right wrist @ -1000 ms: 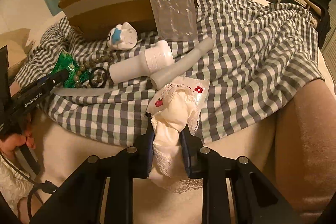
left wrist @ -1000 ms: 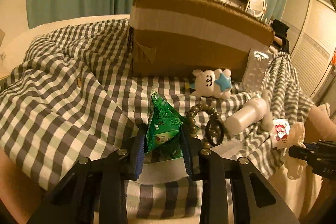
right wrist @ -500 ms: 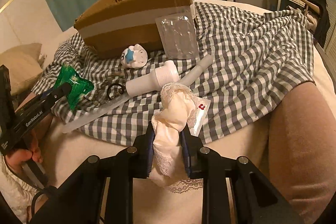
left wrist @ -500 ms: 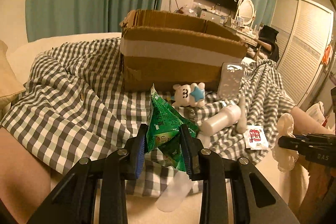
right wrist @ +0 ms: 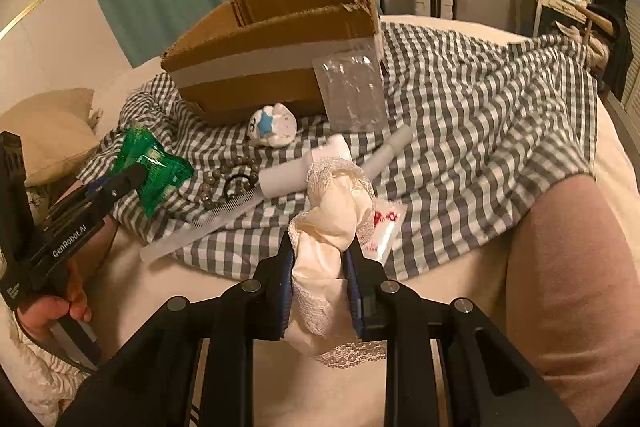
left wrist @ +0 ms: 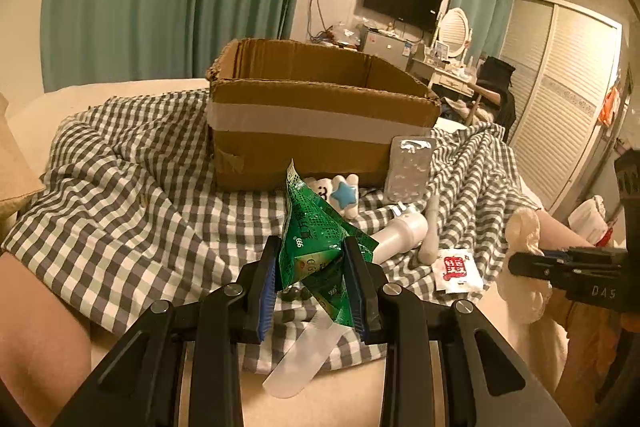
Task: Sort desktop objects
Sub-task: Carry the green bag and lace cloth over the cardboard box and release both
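Now, with the left gripper (left wrist: pixel 310 281) clamped on the green packet (left wrist: pixel 316 247) and the right gripper (right wrist: pixel 319 281) on the lace cloth (right wrist: pixel 332 227), both above the bed, each should clear the cardboard box (left wrist: pixel 320 115) rim before letting go.

"666" stands on the green packet (left wrist: pixel 316 251) — "GenRobot.AI" on the left gripper (right wrist: pixel 128 179), "DAS" on the right gripper (left wrist: pixel 520 261).

My green packet (left wrist: pixel 316 251) covers part of the bead string (left wrist: pixel 294 293) and the toy's (left wrist: pixel 340 193) left side. The cardboard box's (left wrist: pixel 320 115) floor is out of sight behind its near wall. My cream lace cloth (right wrist: pixel 332 227) hides most of the red-printed sachet (right wrist: pixel 380 227). The print on both packets is too small to read.
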The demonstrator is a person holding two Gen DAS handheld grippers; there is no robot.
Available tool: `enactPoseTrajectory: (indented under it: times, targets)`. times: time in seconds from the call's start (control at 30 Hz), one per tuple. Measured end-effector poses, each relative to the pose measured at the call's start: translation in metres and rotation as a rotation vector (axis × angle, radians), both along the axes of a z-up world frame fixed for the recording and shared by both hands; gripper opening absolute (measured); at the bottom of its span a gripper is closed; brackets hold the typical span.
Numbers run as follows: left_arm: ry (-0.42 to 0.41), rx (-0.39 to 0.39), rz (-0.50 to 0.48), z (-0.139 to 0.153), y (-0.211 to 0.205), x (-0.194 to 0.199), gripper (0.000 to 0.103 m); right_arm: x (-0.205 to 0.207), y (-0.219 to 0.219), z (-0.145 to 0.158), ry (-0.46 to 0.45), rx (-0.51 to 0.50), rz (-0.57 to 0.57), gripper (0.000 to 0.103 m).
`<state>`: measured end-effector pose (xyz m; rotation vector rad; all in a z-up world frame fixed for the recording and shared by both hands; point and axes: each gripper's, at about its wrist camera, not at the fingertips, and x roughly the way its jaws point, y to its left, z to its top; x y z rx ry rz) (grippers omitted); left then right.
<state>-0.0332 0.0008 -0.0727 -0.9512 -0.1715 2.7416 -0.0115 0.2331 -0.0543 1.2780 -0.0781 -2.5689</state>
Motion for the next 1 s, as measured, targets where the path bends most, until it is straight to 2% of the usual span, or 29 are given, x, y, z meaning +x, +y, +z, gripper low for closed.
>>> enactPoseTrajectory:
  times: [0.2,0.47,1.0]
  targets:
    - [0.010,0.007,-0.012,0.008,0.001,-0.008,0.031,-0.013,-0.010,0.020,0.046,0.019,0.032,0.022]
    - [0.047,-0.031,-0.037,0.024,0.006,-0.025,0.031,-0.035,-0.021,0.038,0.090,0.032,0.075,0.022]
    - [0.112,-0.073,-0.095,0.065,0.007,-0.094,0.031,-0.095,-0.044,0.068,0.153,0.029,0.122,0.022]
